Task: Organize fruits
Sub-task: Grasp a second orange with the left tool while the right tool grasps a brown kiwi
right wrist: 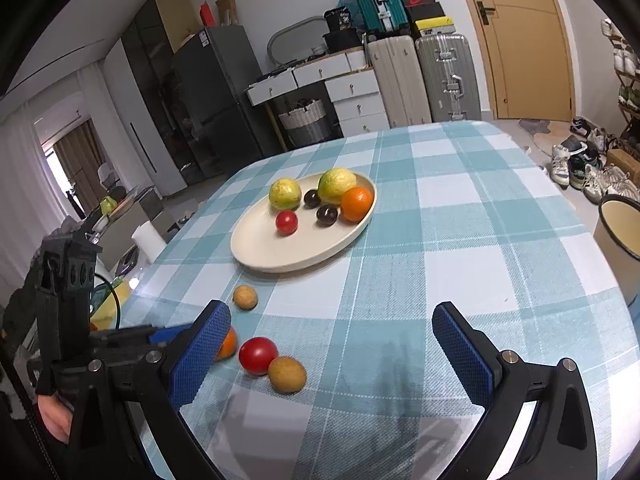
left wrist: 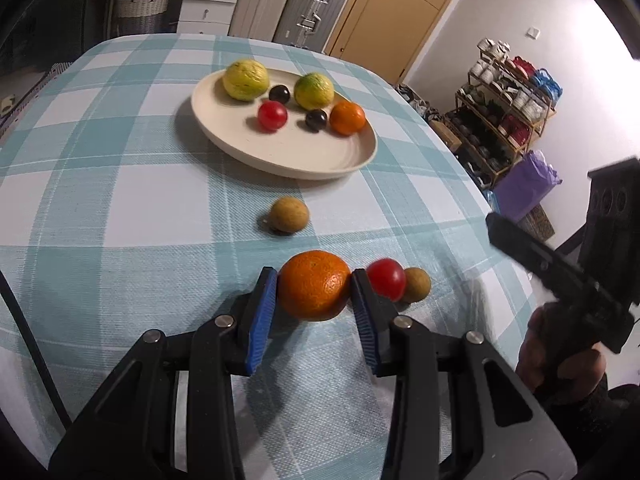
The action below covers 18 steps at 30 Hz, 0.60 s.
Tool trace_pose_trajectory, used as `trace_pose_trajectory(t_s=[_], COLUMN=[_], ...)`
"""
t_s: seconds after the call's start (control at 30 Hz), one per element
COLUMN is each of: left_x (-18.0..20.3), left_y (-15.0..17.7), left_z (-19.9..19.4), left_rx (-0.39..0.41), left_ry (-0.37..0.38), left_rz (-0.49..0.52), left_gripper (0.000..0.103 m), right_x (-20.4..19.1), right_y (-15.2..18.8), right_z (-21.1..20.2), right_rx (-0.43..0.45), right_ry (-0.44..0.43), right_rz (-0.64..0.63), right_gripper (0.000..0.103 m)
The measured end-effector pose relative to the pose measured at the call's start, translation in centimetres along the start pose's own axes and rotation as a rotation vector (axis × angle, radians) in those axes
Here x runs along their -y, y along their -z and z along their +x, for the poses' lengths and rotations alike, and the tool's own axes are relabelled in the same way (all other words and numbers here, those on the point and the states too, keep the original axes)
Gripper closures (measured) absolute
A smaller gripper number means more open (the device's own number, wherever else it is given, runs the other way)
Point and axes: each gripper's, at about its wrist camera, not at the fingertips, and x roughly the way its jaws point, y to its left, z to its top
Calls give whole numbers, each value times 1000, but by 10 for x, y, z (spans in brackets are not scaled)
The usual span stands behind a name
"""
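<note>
My left gripper (left wrist: 314, 286) is shut on an orange (left wrist: 314, 285) low over the checked tablecloth; the orange also shows partly in the right wrist view (right wrist: 227, 343). Beside it lie a red tomato (left wrist: 386, 279) (right wrist: 258, 355) and a brown round fruit (left wrist: 418, 285) (right wrist: 287, 374). Another brown fruit (left wrist: 289, 215) (right wrist: 245, 297) lies nearer the cream plate (left wrist: 304, 156) (right wrist: 260, 254). The plate holds two yellow-green fruits, two dark plums, a tomato and an orange. My right gripper (right wrist: 332, 344) is open and empty above the table, right of the loose fruits.
A cream pot (right wrist: 620, 232) stands at the table's right edge. Suitcases (right wrist: 424, 80), drawers, a fridge and a shoe rack (left wrist: 504, 120) stand around the table. The tablecloth (right wrist: 460, 208) covers the whole table.
</note>
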Motion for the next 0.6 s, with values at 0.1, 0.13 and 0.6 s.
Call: trace_pose_trajectory(t_s=[0.1,0.13,0.6], left_x=[-6,-7,-26], left_y=[-3,-5,-6], left_z=[-6,-7,-14], left_rx=[15,19,33], left_ry=[-3,-6,-22], left_rz=[-12,-14,-56], left_gripper=[68,68,68], right_x=[-4,-5,-17], right_y=[5,7,28], right_z=[3,4,23], right_rx=[-24,-31,-146], right_ry=[-24,-29,-82], right_rz=[-13,-19,-67], right_gripper=[0,0,17])
